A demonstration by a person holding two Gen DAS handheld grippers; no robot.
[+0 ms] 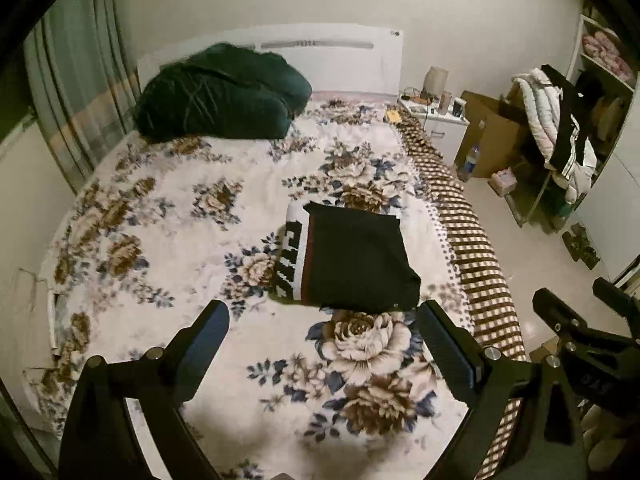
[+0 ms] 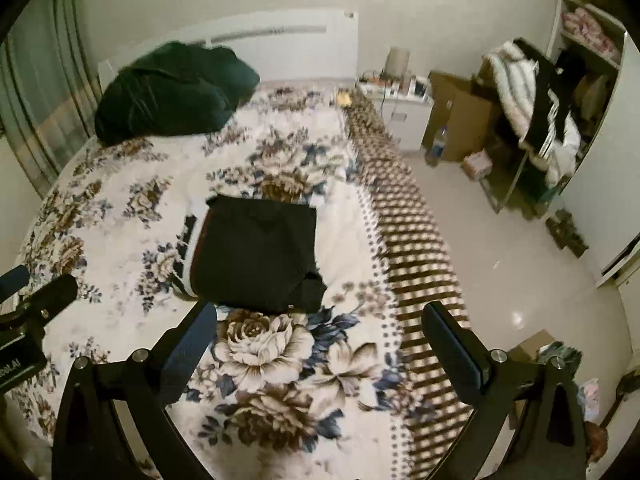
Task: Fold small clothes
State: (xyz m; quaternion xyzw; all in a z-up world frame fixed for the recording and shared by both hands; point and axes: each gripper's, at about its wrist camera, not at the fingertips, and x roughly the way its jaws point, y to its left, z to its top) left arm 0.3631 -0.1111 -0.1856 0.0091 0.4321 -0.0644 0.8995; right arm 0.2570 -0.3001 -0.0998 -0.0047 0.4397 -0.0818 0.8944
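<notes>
Black folded garment point(image 1: 360, 264) w/ white-and-black patterned band, on white blanket point(image 1: 168, 208) w/ brown and blue flowers, dark green bundle point(image 1: 220, 92) near white headboard point(image 1: 344, 60), brown-checked edge point(image 1: 476, 248).

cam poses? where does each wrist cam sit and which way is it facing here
Left wrist: on the left gripper, above the bed, tilted down at the folded black garment; own open fingers show, right gripper at right edge.
Right wrist: on the right gripper, same downward tilt, garment ahead; open fingers, left gripper at left edge.
Shared: garment, bed, dark green bundle, headboard.
</notes>
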